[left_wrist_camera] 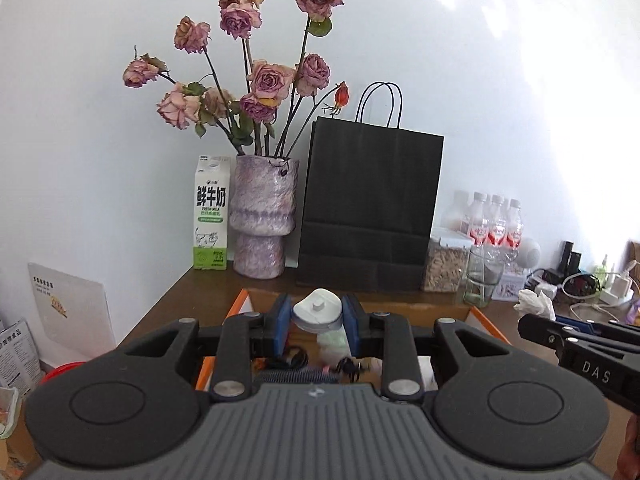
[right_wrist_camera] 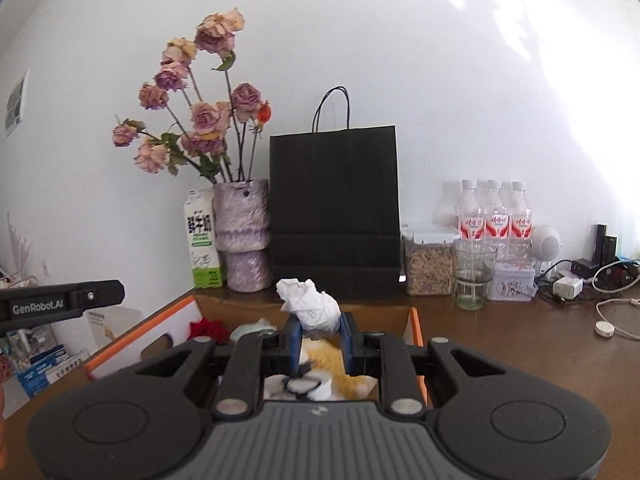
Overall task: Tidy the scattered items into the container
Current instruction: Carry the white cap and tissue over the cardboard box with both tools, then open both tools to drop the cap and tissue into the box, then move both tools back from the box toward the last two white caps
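The left tongs [left_wrist_camera: 316,326] are clamped on a white plastic gadget [left_wrist_camera: 318,311], a rounded piece with a small square nub on top, and they hold it directly above the open cardboard box [left_wrist_camera: 444,307], so that letting go should drop it straight among the things already inside. The right tongs [right_wrist_camera: 320,340] grip a crumpled white tissue [right_wrist_camera: 310,306] between their blue pads and carry it over the same box, above a yellow and white soft thing [right_wrist_camera: 332,364] lying in it. Both loads hang clear of the contents rather than resting on them, which suggests the step in hand is the release. The box sits on the brown surface [right_wrist_camera: 500,344] with its orange-edged flaps folded outward, leaving the mouth wide for drops from above. A black paper bag [left_wrist_camera: 370,208], a vase of dried roses [left_wrist_camera: 264,216] and a milk carton [left_wrist_camera: 211,214] stand behind it against the wall, well out of the way. The tissue is light and may cling to a pad when released
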`<state>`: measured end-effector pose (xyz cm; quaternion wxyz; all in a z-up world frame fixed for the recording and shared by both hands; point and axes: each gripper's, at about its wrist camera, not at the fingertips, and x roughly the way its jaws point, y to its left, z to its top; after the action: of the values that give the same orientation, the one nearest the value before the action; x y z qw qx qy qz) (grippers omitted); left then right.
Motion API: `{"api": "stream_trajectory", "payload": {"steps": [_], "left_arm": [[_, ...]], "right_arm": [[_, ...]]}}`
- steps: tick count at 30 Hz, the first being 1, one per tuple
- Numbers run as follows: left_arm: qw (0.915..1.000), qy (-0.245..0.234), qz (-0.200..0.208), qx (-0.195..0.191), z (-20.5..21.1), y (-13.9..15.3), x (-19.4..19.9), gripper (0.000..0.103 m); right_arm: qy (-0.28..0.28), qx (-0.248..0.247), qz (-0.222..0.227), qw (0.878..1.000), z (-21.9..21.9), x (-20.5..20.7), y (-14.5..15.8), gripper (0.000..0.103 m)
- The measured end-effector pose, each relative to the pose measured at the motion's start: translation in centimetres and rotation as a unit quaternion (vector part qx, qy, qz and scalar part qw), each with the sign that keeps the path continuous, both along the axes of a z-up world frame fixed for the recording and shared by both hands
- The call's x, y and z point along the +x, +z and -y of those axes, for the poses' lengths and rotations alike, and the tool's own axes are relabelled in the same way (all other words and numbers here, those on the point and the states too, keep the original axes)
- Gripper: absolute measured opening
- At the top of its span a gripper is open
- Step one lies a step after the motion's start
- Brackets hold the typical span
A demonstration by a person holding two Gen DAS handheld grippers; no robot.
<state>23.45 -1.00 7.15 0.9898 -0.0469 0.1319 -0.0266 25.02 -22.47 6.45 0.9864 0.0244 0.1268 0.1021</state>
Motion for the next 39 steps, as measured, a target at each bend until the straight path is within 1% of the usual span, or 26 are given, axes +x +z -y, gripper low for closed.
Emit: {"api": "stream_trajectory", "payload": {"steps": [2,4,6,8,10,16,24,29,30,31,32,33,34,35,36,37,39], "left_arm": [[1.0000,0.004,0.003,0.003,0.3,-0.7,2.0,0.029],[0.9998,0.016,0.001,0.011,0.1,-2.0,3.9,0.029],[0.9990,0.021,-0.029,0.027,-0.1,-3.5,5.2,0.029],[0.9982,0.024,-0.047,0.027,-0.5,-4.6,5.8,0.029],[0.9977,0.026,-0.055,0.029,-0.7,-5.1,5.9,0.029],[0.9974,0.020,-0.057,0.038,-0.1,-5.5,5.5,0.029],[0.9971,0.019,-0.061,0.041,0.1,-5.6,5.5,0.029],[0.9976,0.016,-0.054,0.041,0.3,-5.6,5.2,0.029],[0.9976,0.020,-0.052,0.039,0.2,-5.4,5.0,0.031],[0.9976,0.027,-0.051,0.039,0.2,-5.3,4.8,0.036],[0.9977,0.033,-0.045,0.039,0.2,-5.1,4.5,0.056],[0.9979,0.037,-0.036,0.039,0.2,-4.9,4.1,0.082],[0.9979,0.041,-0.026,0.042,0.2,-4.6,3.7,0.093],[0.9978,0.045,-0.013,0.047,0.3,-4.3,3.3,0.103],[0.9976,0.047,-0.001,0.050,0.4,-4.2,2.9,0.103],[0.9975,0.047,0.006,0.052,0.6,-4.1,2.5,0.103],[0.9975,0.047,0.004,0.053,0.7,-4.2,2.4,0.103]], "right_arm": [[-0.007,0.007,0.002,1.000,0.1,1.5,-0.3,0.019],[-0.010,0.023,-0.007,1.000,0.6,2.7,-1.3,0.019],[-0.005,0.020,-0.036,0.999,0.9,3.5,-2.5,0.019],[-0.007,0.023,-0.056,0.998,1.1,4.1,-3.4,0.019],[-0.008,0.027,-0.062,0.998,1.1,4.3,-3.9,0.019],[-0.014,0.017,-0.059,0.998,0.8,4.1,-4.5,0.019],[-0.016,0.006,-0.065,0.998,0.5,4.2,-4.9,0.019],[-0.014,0.003,-0.062,0.998,0.4,4.0,-4.8,0.019],[-0.014,0.005,-0.061,0.998,0.4,4.0,-4.8,0.020],[-0.014,0.009,-0.058,0.998,0.5,3.9,-4.8,0.023],[-0.015,0.012,-0.054,0.998,0.5,3.8,-4.7,0.028],[-0.013,0.014,-0.049,0.999,0.5,3.6,-4.6,0.035],[-0.013,0.016,-0.039,0.999,0.5,3.2,-4.4,0.061],[-0.014,0.016,-0.029,0.999,0.5,2.9,-4.2,0.090],[-0.014,0.013,-0.016,1.000,0.4,2.5,-4.0,0.101],[-0.013,0.009,0.000,1.000,0.2,2.0,-3.8,0.103],[-0.013,0.000,0.011,1.000,-0.1,1.6,-3.5,0.103]]}}
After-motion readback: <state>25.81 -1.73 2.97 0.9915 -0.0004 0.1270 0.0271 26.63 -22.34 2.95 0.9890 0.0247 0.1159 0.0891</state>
